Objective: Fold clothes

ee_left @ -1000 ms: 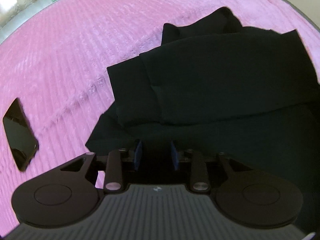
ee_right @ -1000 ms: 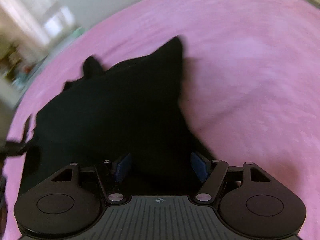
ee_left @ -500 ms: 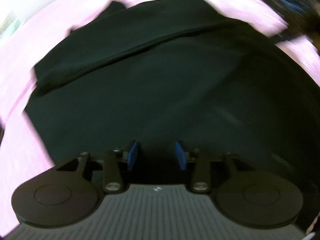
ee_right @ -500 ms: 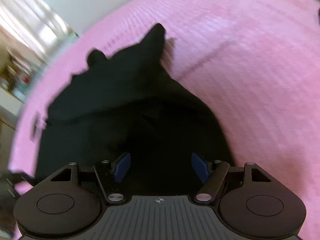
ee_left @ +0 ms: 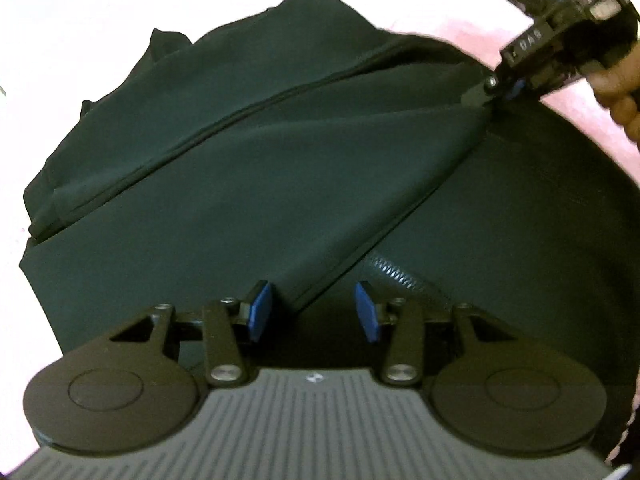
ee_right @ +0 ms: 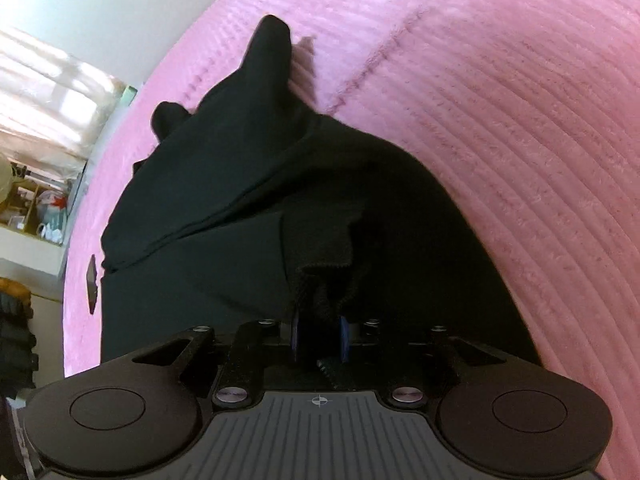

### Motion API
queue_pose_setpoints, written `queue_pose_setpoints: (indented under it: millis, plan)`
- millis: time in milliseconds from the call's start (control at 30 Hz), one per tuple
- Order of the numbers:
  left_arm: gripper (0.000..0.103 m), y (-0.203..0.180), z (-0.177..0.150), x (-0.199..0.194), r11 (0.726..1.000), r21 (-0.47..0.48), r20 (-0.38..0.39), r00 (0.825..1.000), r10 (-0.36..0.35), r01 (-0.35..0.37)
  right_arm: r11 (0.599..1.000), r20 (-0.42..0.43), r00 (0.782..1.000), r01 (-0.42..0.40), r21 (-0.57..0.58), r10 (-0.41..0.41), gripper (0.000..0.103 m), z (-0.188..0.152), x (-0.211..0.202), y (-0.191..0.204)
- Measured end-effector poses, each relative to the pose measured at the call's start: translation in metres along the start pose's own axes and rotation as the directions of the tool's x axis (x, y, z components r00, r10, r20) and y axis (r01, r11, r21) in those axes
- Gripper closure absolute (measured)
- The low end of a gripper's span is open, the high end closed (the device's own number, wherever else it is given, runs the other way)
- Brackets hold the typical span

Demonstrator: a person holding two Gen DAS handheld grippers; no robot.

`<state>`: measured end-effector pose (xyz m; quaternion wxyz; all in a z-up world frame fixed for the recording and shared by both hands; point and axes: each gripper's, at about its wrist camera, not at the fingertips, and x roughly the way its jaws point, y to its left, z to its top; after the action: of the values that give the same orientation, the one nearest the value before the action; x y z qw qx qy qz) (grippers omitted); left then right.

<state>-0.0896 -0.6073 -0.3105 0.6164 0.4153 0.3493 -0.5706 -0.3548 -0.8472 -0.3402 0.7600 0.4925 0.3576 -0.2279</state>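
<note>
- The pink ribbed blanket [ee_right: 520, 128] is the biggest thing; it covers the whole surface, and I cannot tell whether a bed or something else is under it. A straight seam runs across it, just beyond the far tip of the garment.
- The black garment [ee_left: 240, 176] lies on this blanket and takes most of both views. It is partly folded: one layer lies over the other, with a long hemmed edge crossing it at a slant. Its far end narrows to a point on the pink cloth.
- The right gripper [ee_right: 319, 338] is at the near edge of the garment. Its jaws are closed on a bunched fold of the black cloth, and this fold stands up a little between the blue pads [ee_right: 344, 338]. In the left wrist view the same gripper [ee_left: 498, 94] is at the far right corner of the garment, and a person's hand [ee_left: 618, 92] holds it.
- The left gripper [ee_left: 311, 310] is over the near middle of the garment. Its jaws are open, with the blue pads [ee_left: 260, 310] well apart; the slanted hem reaches into the gap, but nothing is pinched.
- A small dark flat object [ee_right: 93, 284] lies on the blanket, just beside the left edge of the garment; it is too small to identify.
</note>
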Motion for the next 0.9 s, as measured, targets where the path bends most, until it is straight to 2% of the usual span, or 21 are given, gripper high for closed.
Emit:
queue_pose_setpoints:
  millis: [100,167,233,300,400,533,600,633,700,800,900]
  plan:
    - [0.06,-0.003,-0.001,-0.002,1.0,-0.003,-0.012,1.0,0.022,-0.022,0.996,0.039,0.999,-0.021,-0.084,0.024,0.079,0.015,-0.003,0.011]
    - [0.06,-0.006,-0.004,-0.006,0.999,-0.013,-0.022,0.999,0.039,-0.039,0.99,0.053,0.998,-0.013,-0.141,0.02,0.046,0.019,-0.01,0.013]
    - [0.059,-0.008,-0.012,-0.009,0.998,-0.034,-0.043,0.997,0.057,-0.058,0.989,0.057,0.998,0.006,-0.145,0.002,0.026,0.018,-0.017,0.005]
    - [0.059,-0.011,-0.023,-0.015,0.995,-0.068,-0.066,0.995,0.072,-0.076,0.989,0.053,0.998,0.026,-0.145,-0.018,0.026,0.015,-0.024,-0.004]
    - [0.058,-0.02,-0.044,-0.025,0.989,-0.11,-0.109,0.99,0.09,-0.102,0.993,-0.004,1.0,0.027,-0.118,-0.028,0.026,-0.003,-0.032,-0.025]
    - [0.054,-0.038,-0.076,-0.043,0.982,-0.149,-0.159,0.983,0.089,-0.114,0.984,-0.028,0.999,0.039,-0.174,-0.044,0.025,-0.034,-0.05,-0.034]
    - [0.052,-0.049,-0.089,-0.05,0.983,-0.151,-0.175,0.982,0.076,-0.103,0.985,-0.044,0.996,0.065,-0.162,-0.073,0.019,-0.05,-0.06,-0.035]
    - [0.052,-0.056,-0.097,-0.054,0.984,-0.15,-0.182,0.981,0.064,-0.092,0.984,-0.053,0.995,0.079,-0.158,-0.088,0.014,-0.058,-0.065,-0.036]
    - [0.051,-0.072,-0.115,-0.059,0.99,-0.121,-0.195,0.98,0.045,-0.069,0.975,-0.072,0.989,0.111,-0.191,-0.126,0.012,-0.077,-0.072,-0.032]
    - [0.051,-0.098,-0.145,-0.068,0.997,-0.069,-0.21,0.977,0.018,-0.033,0.939,-0.108,0.971,0.176,-0.295,-0.216,0.007,-0.111,-0.081,-0.019]
    - [0.051,-0.122,-0.175,-0.083,1.0,-0.026,-0.211,0.977,0.003,-0.009,0.909,-0.153,0.95,0.199,-0.367,-0.27,0.003,-0.147,-0.091,-0.009]
